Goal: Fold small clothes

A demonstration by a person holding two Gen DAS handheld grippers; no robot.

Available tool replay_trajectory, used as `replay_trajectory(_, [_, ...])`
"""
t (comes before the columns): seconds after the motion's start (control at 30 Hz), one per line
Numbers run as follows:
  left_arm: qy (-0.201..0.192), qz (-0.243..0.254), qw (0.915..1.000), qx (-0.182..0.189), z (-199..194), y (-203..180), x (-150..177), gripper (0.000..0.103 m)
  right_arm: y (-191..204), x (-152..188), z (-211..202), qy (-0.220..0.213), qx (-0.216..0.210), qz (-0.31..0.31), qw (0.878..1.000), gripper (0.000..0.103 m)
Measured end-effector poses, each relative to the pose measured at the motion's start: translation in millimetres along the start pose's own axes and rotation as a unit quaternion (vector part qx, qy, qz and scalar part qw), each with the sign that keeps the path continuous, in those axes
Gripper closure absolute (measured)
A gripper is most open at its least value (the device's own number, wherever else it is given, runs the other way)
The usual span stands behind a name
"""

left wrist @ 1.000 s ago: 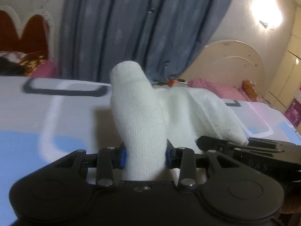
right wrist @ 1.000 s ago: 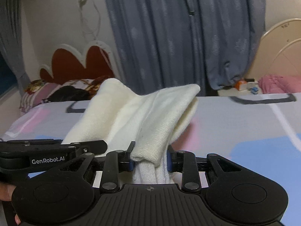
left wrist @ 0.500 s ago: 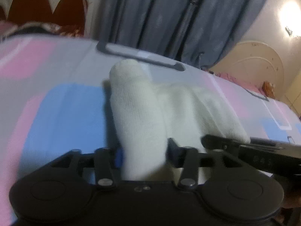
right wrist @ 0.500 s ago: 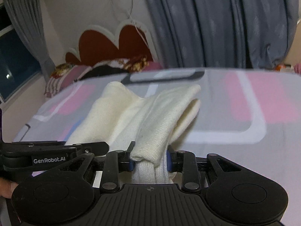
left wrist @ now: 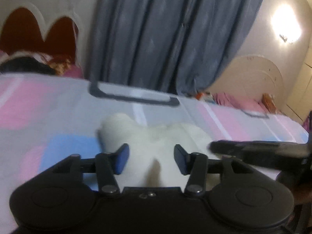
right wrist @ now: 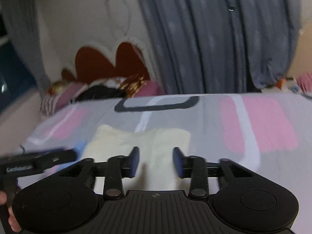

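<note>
A small cream knit garment (left wrist: 154, 136) lies on the patterned bed sheet (left wrist: 48, 113), just ahead of both grippers. My left gripper (left wrist: 151, 159) is open, its blue pads apart on either side of the garment's near edge. My right gripper (right wrist: 156, 160) is open too, with the garment (right wrist: 140, 142) lying flat between and beyond its pads. The right gripper shows as a dark bar at the right of the left wrist view (left wrist: 253, 150). The left gripper shows at the left of the right wrist view (right wrist: 39, 159).
The bed sheet (right wrist: 263, 126) has pink, blue and grey blocks. Pillows and dark clothes (right wrist: 101, 91) lie at the headboard. Blue curtains (left wrist: 165, 39) hang behind. A second bed with pink bedding (left wrist: 243, 101) stands at the far right.
Both grippers have opened and let go of the garment, which now lies flat on the sheet instead of standing up between the pads. Both views have tilted up and pulled back slightly.
</note>
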State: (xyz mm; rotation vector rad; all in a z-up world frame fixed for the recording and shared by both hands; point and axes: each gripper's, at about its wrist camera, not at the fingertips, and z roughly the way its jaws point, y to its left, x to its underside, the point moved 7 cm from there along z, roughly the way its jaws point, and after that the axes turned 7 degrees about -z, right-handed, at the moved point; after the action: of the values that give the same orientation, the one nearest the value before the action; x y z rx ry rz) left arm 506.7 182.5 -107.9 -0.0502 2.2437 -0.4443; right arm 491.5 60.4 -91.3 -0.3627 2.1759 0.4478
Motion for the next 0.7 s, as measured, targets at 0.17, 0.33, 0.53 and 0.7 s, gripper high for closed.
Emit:
replay_trajectory(0.17, [0.028,0.013,0.9994,-0.015,27.7,0.3,15.3,0.060,-9.9,26.0,45.4,0.068,0.047,-0.038,0.996,0.089])
replay_trajectory(0.33, [-0.002,0.008,1.0000,-0.001,-19.6,-3.1,21.3,0.061,-7.9,14.1,13.1,0.048,0.028,-0.040,0.998,0.088])
replay_trajectory(0.53, [0.021,0.039,0.9986,-0.027,-30.0,-16.6,74.6,0.061,16.4,53.7,-22.8,0.066,0.007,-0.059,0.996,0.088])
replay_trajectory(0.7, [0.013,0.057,0.9970,-0.050,-40.3,-22.1,81.2,0.060,13.5,69.3,-15.7,0.079,0.034,-0.055,0.995,0.088])
